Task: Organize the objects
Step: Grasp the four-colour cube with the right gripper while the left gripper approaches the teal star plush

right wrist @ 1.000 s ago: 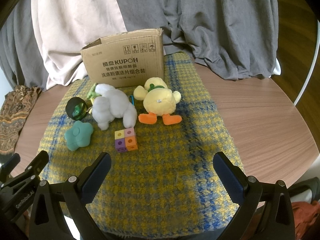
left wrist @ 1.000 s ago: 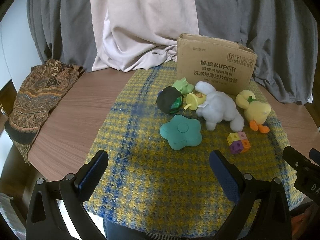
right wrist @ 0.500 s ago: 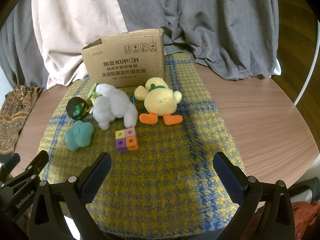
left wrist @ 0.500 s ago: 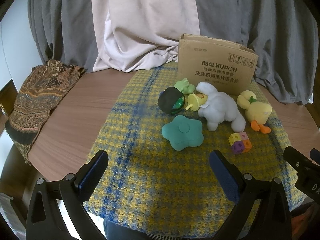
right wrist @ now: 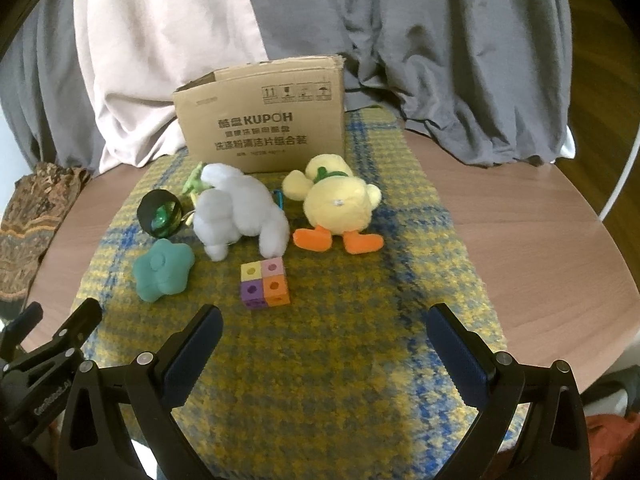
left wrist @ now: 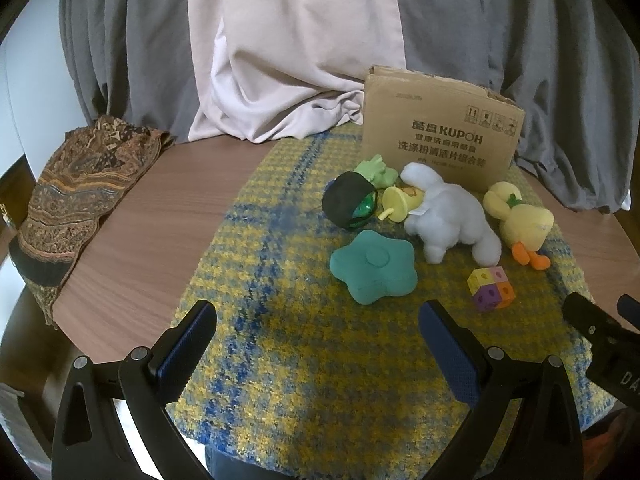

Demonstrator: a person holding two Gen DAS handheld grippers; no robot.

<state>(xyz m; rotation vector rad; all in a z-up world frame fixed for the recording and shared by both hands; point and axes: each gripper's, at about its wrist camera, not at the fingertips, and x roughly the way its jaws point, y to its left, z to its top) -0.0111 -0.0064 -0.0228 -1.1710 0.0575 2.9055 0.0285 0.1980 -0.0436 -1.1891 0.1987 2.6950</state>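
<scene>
Both tools hang over the near edge of the round wooden desk (right wrist: pixel 520 216), and nothing is between their fingers. The left tool (left wrist: pixel 316 332) has its jaws spread wide above the yellow-and-blue checked cloth (left wrist: pixel 320 380); the right tool (right wrist: pixel 324 336) is spread just as wide, a little to the right of it.

All the toys sit in a loose cluster on the far half of the cloth, in front of a cardboard box (right wrist: pixel 264 120) printed KUPOH that stands upright at the cloth's far end. Nearest the tools is a four-coloured cube (right wrist: pixel 265 284), lying alone on the cloth. To its left is a teal star-shaped cushion (left wrist: pixel 374 266). Just beyond the cube lies a white plush animal (right wrist: pixel 238 210), on its side, with one leg close to the cube. A yellow plush duck (right wrist: pixel 338 204) with orange feet lies on its back to the right of the white plush. On the left of the cluster a black-rimmed round object with green inside (left wrist: pixel 350 200) rests near a small yellow cup-like toy (left wrist: pixel 398 202) and a pale green toy (left wrist: pixel 376 170), both partly hidden behind the white plush.

A patterned brown cloth (left wrist: pixel 76 196) drapes over the desk's left edge. Grey and pale pink curtains (left wrist: pixel 296 48) hang behind everything.
</scene>
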